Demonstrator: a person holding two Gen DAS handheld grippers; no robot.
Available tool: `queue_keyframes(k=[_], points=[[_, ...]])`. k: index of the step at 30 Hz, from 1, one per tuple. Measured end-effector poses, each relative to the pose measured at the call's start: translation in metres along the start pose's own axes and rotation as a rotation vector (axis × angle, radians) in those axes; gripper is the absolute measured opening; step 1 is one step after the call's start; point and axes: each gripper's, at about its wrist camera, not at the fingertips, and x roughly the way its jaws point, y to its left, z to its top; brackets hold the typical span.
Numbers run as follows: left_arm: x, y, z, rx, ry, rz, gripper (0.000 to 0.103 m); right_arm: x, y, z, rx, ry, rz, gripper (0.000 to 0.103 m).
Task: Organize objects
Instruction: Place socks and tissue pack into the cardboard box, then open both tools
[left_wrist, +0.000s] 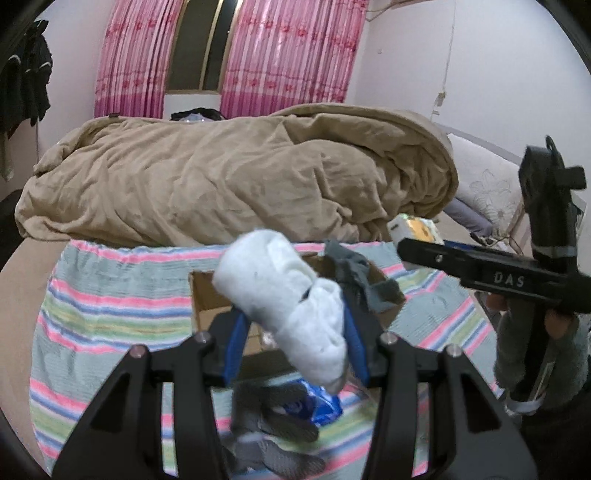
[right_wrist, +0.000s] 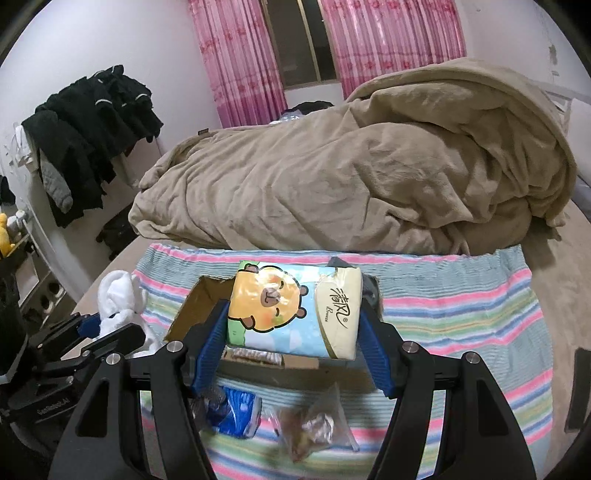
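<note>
My left gripper (left_wrist: 295, 325) is shut on a rolled white cloth (left_wrist: 284, 295) and holds it above an open cardboard box (left_wrist: 207, 295) on a striped cloth. A grey sock (left_wrist: 354, 273) hangs over the box's far rim. My right gripper (right_wrist: 291, 332) is shut on a tissue pack (right_wrist: 291, 306) with a bear print, held over the same box (right_wrist: 192, 310). In the right wrist view the left gripper (right_wrist: 88, 332) with the white cloth (right_wrist: 118, 299) is at the left. In the left wrist view the right gripper's body (left_wrist: 491, 273) is at the right.
A blue packet (right_wrist: 236, 406) and a clear bag of snacks (right_wrist: 314, 424) lie on the striped cloth (right_wrist: 461, 314) in front of the box. Grey socks (left_wrist: 280, 435) lie there too. A tan blanket (right_wrist: 351, 166) is heaped behind. Dark clothes (right_wrist: 85, 129) hang at left.
</note>
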Motion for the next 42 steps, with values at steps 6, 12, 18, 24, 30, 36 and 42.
queue_keyframes(k=[6,12,18,24,30,36,42], points=[[0.027,0.011,-0.002,0.040,0.039,0.033,0.048,0.037,0.006,0.001,-0.024,0.067,0.007,0.069],[0.059,0.027,-0.007,0.019,0.118,0.032,0.048,0.086,-0.001,-0.005,-0.028,0.167,0.001,0.069],[0.080,0.036,-0.016,0.007,0.175,0.028,0.049,0.126,-0.012,-0.021,-0.020,0.273,-0.025,0.069],[0.090,0.038,-0.021,0.006,0.224,0.009,0.052,0.133,-0.003,-0.033,-0.054,0.331,-0.017,0.070],[0.094,0.039,-0.025,0.009,0.256,0.018,0.059,0.136,-0.004,-0.044,-0.027,0.395,0.021,0.070],[0.085,0.041,-0.025,0.003,0.241,0.033,0.062,0.116,-0.004,-0.039,-0.022,0.343,0.032,0.071],[0.069,0.030,-0.022,0.021,0.207,0.022,0.082,0.085,-0.004,-0.030,-0.021,0.258,0.026,0.081]])
